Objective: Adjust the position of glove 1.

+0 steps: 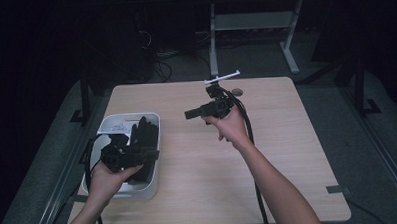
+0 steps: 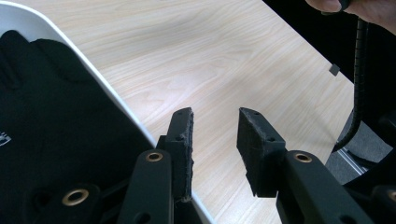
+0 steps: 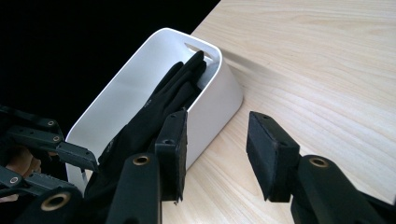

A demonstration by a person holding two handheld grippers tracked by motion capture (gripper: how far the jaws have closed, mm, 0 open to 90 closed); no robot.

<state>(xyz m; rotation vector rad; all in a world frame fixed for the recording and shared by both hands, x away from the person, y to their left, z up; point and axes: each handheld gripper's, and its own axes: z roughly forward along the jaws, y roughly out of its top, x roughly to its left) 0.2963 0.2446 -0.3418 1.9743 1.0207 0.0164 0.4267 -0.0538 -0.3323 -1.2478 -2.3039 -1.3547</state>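
A person sits at a light wooden table, holding a two-jaw gripper in each hand. A white bin stands at the table's left edge, its long sides running from the near edge toward the far edge. Inside it lies a black glove, stretched along the bin's length, with its fingers pointing to the far end and leaning up against the far wall by the handle slot.

The left gripper hovers over the near half of the bin, directly above the glove, jaws pointing toward the table's middle. In the left gripper view its jaws stand apart with only bare tabletop between the pads, so it is released and holds nothing; the glove sits just beside the gripper, to the left of the jaws, across the bin's rim.

The right gripper is held above the middle of the table, well apart from the bin, jaws pointing left toward it. Its jaws are also apart and empty, seen in the right gripper view, which looks along the bin and the glove.

The left hand is clearly nearer. To take the glove, it would likely need to turn left and dip down into the bin, closing across the glove's width.
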